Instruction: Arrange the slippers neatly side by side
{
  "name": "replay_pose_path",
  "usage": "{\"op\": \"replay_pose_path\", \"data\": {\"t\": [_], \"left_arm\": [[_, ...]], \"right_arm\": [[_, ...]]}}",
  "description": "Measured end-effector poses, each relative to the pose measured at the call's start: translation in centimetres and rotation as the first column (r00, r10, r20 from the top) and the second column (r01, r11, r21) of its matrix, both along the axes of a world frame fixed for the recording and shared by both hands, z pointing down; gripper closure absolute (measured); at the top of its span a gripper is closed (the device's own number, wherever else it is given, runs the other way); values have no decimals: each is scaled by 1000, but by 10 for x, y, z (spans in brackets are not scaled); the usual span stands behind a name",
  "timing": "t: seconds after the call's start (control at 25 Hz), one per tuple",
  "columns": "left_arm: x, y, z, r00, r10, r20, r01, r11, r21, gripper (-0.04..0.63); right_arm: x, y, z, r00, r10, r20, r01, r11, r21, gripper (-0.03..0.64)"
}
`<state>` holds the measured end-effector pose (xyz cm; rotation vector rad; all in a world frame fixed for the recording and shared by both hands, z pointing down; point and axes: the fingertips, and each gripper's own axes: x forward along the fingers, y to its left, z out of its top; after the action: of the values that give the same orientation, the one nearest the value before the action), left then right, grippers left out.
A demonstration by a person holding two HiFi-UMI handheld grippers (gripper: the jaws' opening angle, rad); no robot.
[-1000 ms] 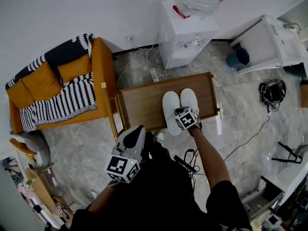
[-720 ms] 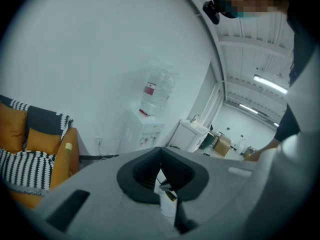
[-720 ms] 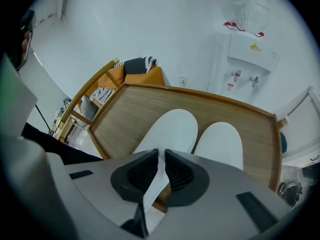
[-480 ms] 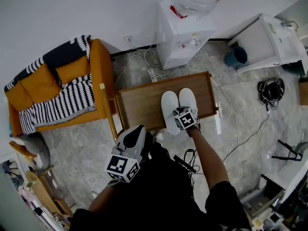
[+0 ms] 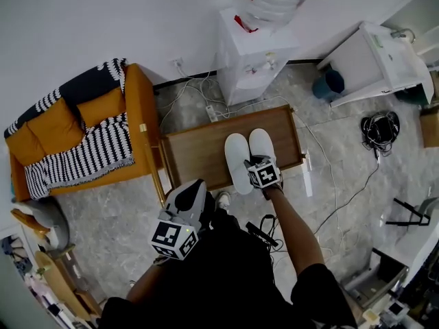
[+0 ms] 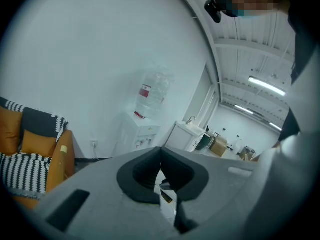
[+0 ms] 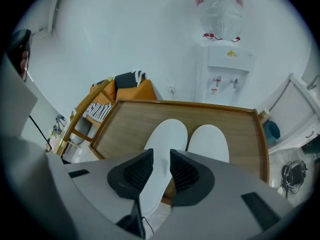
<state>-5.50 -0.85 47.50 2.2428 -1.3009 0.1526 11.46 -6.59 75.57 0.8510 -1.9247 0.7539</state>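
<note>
From the head view, an orange sofa draped with a black-and-white striped blanket [image 5: 75,136] stands left of a low brown wooden table with a raised rim [image 5: 199,153], and a white water dispenser topped by a clear bottle [image 5: 257,53] sits against the wall behind the table. Two white flat slippers [image 5: 248,153] lie touching, side by side, at the table's near edge, right of its middle. Only the right gripper view shows that the right gripper [image 7: 161,159] has its jaws spread, just opened. The left slipper's heel shows in the gap below, and the pads are clear of it. The left gripper [image 6: 160,151] is held back near the person's body. Its own view shows the jaw tips pressed together on nothing, and no slippers.
</note>
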Motion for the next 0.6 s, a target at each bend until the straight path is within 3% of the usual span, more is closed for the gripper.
{"op": "replay_pose_path", "data": {"t": [0.32, 0.6], "left_arm": [[8, 0, -14, 1000, 18, -9, -17, 999, 45, 583], [15, -2, -31, 999, 36, -14, -34, 995, 91, 583]], "right_arm": [[5, -2, -71, 980, 164, 114, -177, 978, 114, 566], [15, 5, -156, 933, 264, 244, -326, 907, 268, 592]]}}
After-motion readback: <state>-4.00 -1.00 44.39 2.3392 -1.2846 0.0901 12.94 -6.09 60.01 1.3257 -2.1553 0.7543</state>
